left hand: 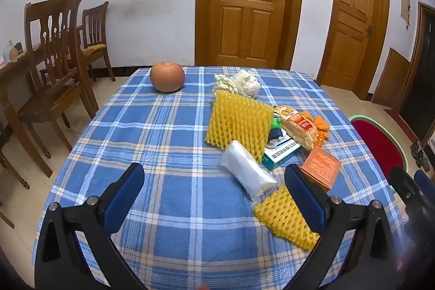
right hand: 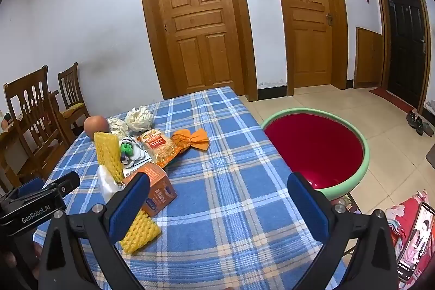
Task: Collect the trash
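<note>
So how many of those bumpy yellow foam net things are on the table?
2. One large yellow foam net sleeve lies mid-table beside the snack wrappers, and a smaller yellow foam net piece lies nearer, by the left gripper. More might hide under the pile.

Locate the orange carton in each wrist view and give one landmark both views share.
Left wrist view: the orange carton lies lower right, beside the left gripper's right finger.
Right wrist view: the orange carton sits left of centre, partly behind the right gripper's left finger.
Shared landmark: the crumpled white tissue.
</note>
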Demonstrator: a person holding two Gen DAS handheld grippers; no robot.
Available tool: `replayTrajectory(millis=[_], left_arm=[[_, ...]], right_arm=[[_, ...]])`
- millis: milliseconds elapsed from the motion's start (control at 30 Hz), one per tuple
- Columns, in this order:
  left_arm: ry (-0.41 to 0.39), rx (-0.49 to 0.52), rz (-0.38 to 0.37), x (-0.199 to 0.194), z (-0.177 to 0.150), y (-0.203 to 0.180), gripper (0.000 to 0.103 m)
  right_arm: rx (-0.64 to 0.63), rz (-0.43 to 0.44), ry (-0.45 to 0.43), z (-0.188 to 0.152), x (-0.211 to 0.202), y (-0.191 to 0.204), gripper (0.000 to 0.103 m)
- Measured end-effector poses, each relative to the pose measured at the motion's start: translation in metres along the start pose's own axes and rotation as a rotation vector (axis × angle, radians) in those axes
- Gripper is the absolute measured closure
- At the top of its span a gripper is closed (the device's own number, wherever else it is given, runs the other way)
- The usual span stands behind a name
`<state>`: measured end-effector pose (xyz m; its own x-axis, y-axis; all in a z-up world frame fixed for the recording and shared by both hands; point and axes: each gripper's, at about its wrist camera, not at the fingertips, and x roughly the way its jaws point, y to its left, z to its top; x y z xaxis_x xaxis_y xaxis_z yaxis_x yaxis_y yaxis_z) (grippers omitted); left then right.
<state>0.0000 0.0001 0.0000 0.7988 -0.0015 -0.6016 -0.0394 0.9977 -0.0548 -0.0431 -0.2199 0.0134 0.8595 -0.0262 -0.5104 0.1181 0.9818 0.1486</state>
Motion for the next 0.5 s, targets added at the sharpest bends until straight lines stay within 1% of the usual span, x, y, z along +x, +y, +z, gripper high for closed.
replayTrajectory(millis=[500], left_arm=[[0.004,-0.008,-0.005,0.0000,0.0000,0.0002,0.002]], right_arm=[[-0.006,-0.002,-0.002,-0.0011,-0.0027,-0.0004,0.000]])
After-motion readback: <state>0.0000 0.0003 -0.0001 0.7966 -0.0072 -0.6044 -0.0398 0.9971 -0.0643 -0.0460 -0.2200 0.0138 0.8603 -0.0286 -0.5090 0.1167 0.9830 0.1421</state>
